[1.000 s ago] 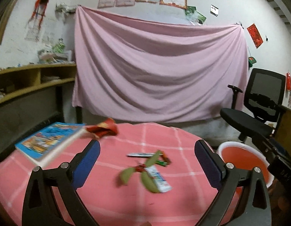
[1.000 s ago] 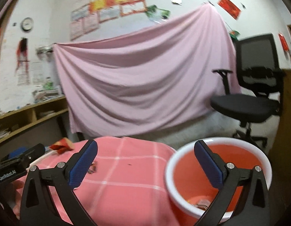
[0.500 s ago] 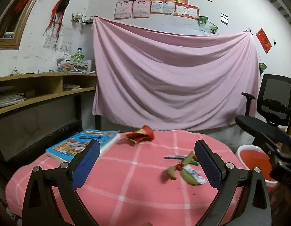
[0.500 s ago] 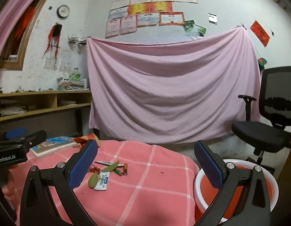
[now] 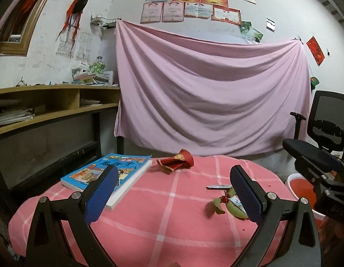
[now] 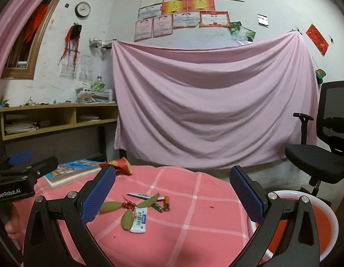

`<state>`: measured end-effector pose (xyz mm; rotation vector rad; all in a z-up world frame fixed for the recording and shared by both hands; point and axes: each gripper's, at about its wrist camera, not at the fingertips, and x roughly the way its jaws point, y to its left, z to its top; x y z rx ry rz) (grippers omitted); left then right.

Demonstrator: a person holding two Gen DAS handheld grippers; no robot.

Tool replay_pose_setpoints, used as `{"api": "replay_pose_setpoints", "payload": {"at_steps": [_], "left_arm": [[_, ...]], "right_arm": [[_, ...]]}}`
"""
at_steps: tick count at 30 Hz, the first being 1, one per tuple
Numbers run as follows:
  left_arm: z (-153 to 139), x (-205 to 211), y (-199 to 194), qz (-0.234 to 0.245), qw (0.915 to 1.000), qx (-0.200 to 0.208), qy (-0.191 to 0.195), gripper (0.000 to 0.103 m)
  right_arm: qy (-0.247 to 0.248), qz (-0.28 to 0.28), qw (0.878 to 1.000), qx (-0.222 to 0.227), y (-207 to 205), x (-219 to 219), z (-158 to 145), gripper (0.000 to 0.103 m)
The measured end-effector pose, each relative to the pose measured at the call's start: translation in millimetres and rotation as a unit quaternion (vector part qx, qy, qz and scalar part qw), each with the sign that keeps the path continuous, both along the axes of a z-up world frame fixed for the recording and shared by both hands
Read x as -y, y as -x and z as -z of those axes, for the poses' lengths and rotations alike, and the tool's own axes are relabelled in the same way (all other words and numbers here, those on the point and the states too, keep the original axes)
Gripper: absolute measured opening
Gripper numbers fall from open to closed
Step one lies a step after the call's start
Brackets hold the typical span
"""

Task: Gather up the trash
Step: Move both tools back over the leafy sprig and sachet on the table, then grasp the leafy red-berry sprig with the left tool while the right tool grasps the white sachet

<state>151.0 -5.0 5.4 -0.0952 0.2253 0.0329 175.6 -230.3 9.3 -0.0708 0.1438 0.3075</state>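
Now both the left gripper point(image 5: 174, 191) and right gripper point(image 6: 172, 192) hang spread wide, gripping nothing. Leaves point(image 6: 127, 219), a wrapper point(image 6: 139, 219) and batteries point(image 6: 163, 204) lie on the pink tablecloth point(image 6: 194, 227).

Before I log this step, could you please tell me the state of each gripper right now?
Left gripper: open, holding nothing, above the table.
Right gripper: open, holding nothing.

Light: dim room light, soft and even, no hard glare | Shadows: weak ones under the leaves point(image 6: 127, 209) on the worktop point(image 6: 194, 222) | Sharpness: both views quite sharp now, little motion blur | Distortion: strong fisheye bend, shelf point(image 5: 56, 102) looks curved | Corners: black vignette in both views
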Motion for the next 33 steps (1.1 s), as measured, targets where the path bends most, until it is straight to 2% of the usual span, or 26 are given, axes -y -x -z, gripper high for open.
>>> {"api": "replay_pose_setpoints", "payload": {"at_steps": [3,6,8,10,13,15,17,20,21,23,26,28,32,33], "left_arm": [[2,-3,-5,0.003,1.0,-0.006,0.0,0.098],[4,-7,-13,0.008,0.9996,-0.026,0.012,0.098],[5,-9,-19,0.014,0.9987,-0.044,0.02,0.098],[7,-9,-26,0.022,0.9973,-0.064,0.026,0.098],[10,-7,-36,0.04,0.9946,-0.092,0.028,0.097],[13,-4,-42,0.055,0.9922,-0.108,0.03,0.097],[15,-3,-46,0.07,0.99,-0.117,0.035,0.091],[17,2,-53,0.096,0.9847,-0.139,0.042,0.081],[18,3,-55,0.102,0.9828,-0.146,0.046,0.075],[21,4,-62,0.12,0.9772,-0.166,0.055,0.063],[26,7,-72,0.147,0.9672,-0.194,0.072,0.051],[29,8,-79,0.164,0.9594,-0.212,0.087,0.048],[35,9,-88,0.184,0.9468,-0.237,0.116,0.046],[36,10,-90,0.19,0.9434,-0.243,0.122,0.04]], "right_arm": [[0.007,-0.002,1.0,-0.018,-7,-3,2,0.103],[0.012,0.0,0.998,-0.056,-21,-4,7,0.103],[0.011,0.0,0.997,-0.082,-30,-5,11,0.098],[0.011,-0.002,0.995,-0.103,-38,-4,14,0.085],[0.013,-0.01,0.992,-0.128,-45,-5,18,0.075],[0.019,-0.019,0.99,-0.138,-48,-9,20,0.075],[0.031,-0.029,0.988,-0.149,-51,-14,23,0.072],[0.048,-0.041,0.983,-0.17,-56,-20,27,0.062],[0.05,-0.044,0.982,-0.178,-59,-21,29,0.058],[0.052,-0.049,0.978,-0.196,-64,-21,32,0.053],[0.049,-0.059,0.971,-0.226,-73,-21,38,0.048],[0.051,-0.066,0.966,-0.243,-77,-22,42,0.042],[0.065,-0.065,0.959,-0.267,-82,-25,48,0.042],[0.066,-0.064,0.959,-0.269,-83,-26,49,0.041]]}}
